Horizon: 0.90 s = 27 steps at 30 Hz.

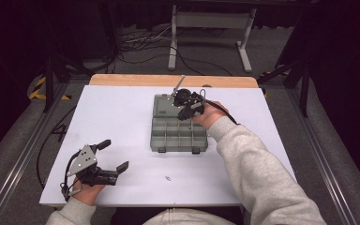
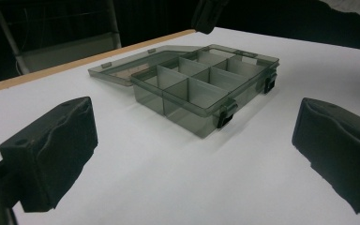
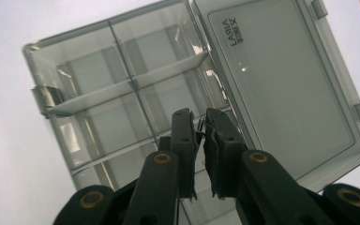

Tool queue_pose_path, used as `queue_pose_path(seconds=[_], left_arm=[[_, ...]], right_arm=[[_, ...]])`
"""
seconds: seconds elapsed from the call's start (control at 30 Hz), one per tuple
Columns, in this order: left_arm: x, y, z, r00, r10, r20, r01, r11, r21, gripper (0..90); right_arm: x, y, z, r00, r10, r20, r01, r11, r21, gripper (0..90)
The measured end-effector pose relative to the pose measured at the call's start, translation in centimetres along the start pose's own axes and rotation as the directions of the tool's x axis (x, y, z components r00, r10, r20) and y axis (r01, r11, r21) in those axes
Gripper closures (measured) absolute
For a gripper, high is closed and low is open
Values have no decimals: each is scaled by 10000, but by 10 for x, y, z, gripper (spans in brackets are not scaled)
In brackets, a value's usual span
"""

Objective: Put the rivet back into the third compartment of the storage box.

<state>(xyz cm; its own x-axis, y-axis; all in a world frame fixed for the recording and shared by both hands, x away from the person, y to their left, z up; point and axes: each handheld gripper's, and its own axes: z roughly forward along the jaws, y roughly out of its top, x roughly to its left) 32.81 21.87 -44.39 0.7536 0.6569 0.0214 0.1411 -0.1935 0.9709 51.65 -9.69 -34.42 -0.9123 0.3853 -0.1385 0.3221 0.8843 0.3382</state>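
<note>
Right gripper (image 3: 200, 123) above the open grey compartment box (image 1: 178, 132) at mid-table, jaws nearly together and pinching a small metal piece (image 3: 200, 124) at the tips, too small to identify. Left gripper (image 1: 114, 156) at the near left corner of the white table (image 1: 122, 112), well apart from the box, jaws spread wide, nothing between them. Small speck (image 1: 168, 178) on the table near the front edge.
</note>
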Motion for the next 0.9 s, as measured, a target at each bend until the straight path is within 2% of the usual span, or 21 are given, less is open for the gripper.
queue_pose_path(seconds=[0.4, 0.9], left_arm=[[0, 0, 0, 10000, -12, -16, 12, 10000, -15, 10], [0, 0, 0, 10000, -34, -7, 34, 10000, -4, 9]], right_arm=[[-12, -9, 23, 9984, 539, -163, -538, 9985, 80, 819], [-15, -21, 42, 9964, 744, -400, -721, 9959, 543, 819]])
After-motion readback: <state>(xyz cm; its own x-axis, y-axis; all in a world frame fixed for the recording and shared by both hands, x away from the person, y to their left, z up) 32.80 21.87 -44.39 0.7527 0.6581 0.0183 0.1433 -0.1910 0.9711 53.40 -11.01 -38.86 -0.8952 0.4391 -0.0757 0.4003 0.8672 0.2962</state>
